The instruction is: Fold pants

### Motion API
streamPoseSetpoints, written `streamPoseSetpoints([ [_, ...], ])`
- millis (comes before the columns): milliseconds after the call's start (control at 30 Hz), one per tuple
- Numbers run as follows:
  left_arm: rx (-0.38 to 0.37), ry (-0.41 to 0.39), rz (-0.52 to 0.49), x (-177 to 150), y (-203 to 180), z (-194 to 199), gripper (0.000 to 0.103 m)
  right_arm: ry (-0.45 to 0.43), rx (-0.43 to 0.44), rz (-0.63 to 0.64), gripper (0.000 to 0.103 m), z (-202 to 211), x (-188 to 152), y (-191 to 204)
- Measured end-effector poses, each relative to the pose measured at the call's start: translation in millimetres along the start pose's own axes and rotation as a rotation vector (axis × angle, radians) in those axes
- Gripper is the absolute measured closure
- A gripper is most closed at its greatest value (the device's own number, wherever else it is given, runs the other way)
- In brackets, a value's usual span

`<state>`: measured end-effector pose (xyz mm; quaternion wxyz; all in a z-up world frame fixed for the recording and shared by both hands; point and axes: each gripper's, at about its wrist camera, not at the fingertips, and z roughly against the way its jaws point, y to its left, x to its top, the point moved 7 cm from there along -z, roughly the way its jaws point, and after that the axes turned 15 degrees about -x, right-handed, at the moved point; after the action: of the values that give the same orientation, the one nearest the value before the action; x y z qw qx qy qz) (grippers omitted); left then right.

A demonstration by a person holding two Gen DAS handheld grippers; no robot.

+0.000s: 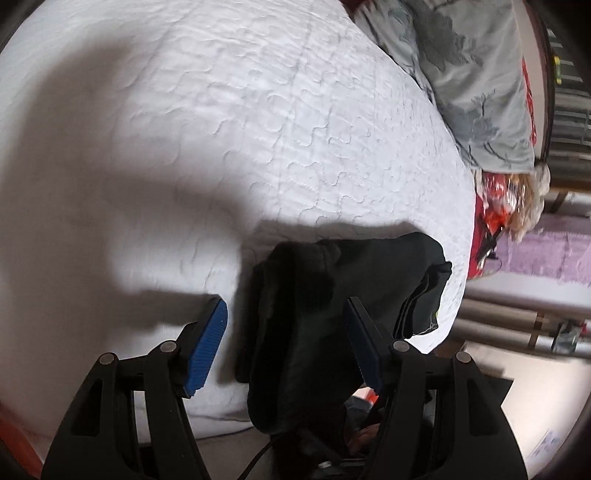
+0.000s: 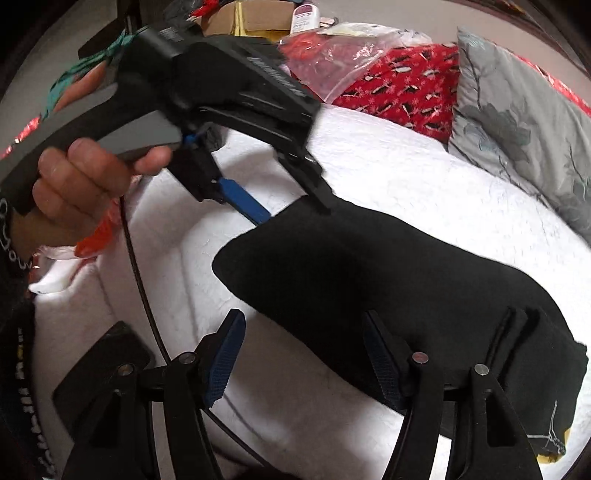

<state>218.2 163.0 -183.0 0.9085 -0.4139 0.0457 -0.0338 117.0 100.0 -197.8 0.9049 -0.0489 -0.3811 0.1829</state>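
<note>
The black pants [image 2: 399, 280] lie folded in a long bundle on the white quilted bed [image 2: 424, 177]. In the left wrist view the pants [image 1: 332, 295] sit bunched between my fingers near the bed's edge. My left gripper [image 1: 286, 325] is open, its blue pads either side of the fabric. It also shows in the right wrist view [image 2: 295, 210], at the far end of the bundle, held by a hand. My right gripper [image 2: 303, 343] is open, its right finger against the bundle's near side.
A grey floral pillow [image 2: 524, 125] and red patterned fabric [image 2: 402, 92] lie at the bed's far side, with plastic bags [image 2: 332, 62] and a cardboard box [image 2: 251, 18] behind. A black cable [image 2: 144, 295] runs across the quilt. A purple rug [image 1: 543, 258] lies on the floor.
</note>
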Motion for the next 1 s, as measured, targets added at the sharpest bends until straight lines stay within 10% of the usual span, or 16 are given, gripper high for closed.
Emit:
streamPoseSetpoints([
  [400,0.013,0.067,-0.051,13,-9,-14,0.023,-0.017,-0.207,0.040,0.034,-40,13,34],
  [600,-0.051,-0.056,0.090,11,3,-7,0.069,-0.033,-0.140,0.052,0.077,-39,23,31],
  [1000,-0.208,-0.167,0.182,-22,-44,3,0.073,-0.069,-0.012,-0.115,0.088,2,26,-22],
])
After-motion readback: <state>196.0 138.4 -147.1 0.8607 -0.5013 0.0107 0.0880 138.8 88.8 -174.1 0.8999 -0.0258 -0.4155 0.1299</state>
